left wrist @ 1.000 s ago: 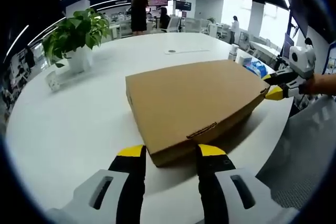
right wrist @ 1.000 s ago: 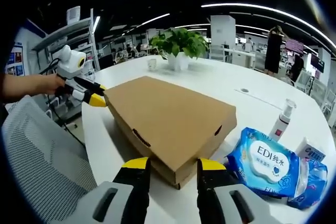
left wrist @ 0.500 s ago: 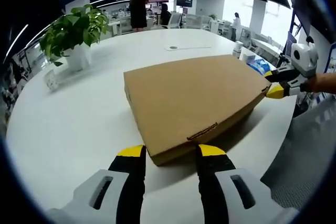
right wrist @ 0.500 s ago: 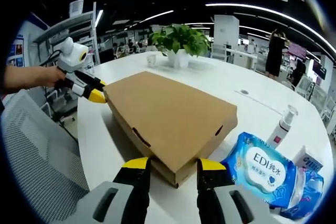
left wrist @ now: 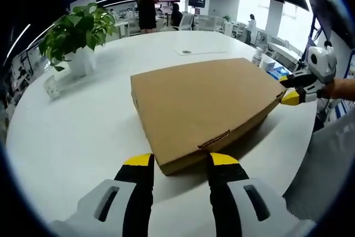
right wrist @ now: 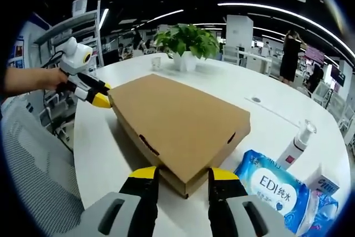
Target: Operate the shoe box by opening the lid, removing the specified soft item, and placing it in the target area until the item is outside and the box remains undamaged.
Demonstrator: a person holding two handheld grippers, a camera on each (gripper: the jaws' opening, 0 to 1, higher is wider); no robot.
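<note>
Big open office, round white table (left wrist: pixel 72 131). The box (left wrist: pixel 202 101) sits flat in the middle with its lid closed, so nothing's really done yet: lid, soft item and drop-off all remain. My left gripper (left wrist: pixel 180 162) and right gripper (right wrist: pixel 180 176) each straddle opposite corners, jaws spread, not squeezing. Wipes pack (right wrist: pixel 277 190) and a plant (left wrist: pixel 77 31) sit nearby.
</note>
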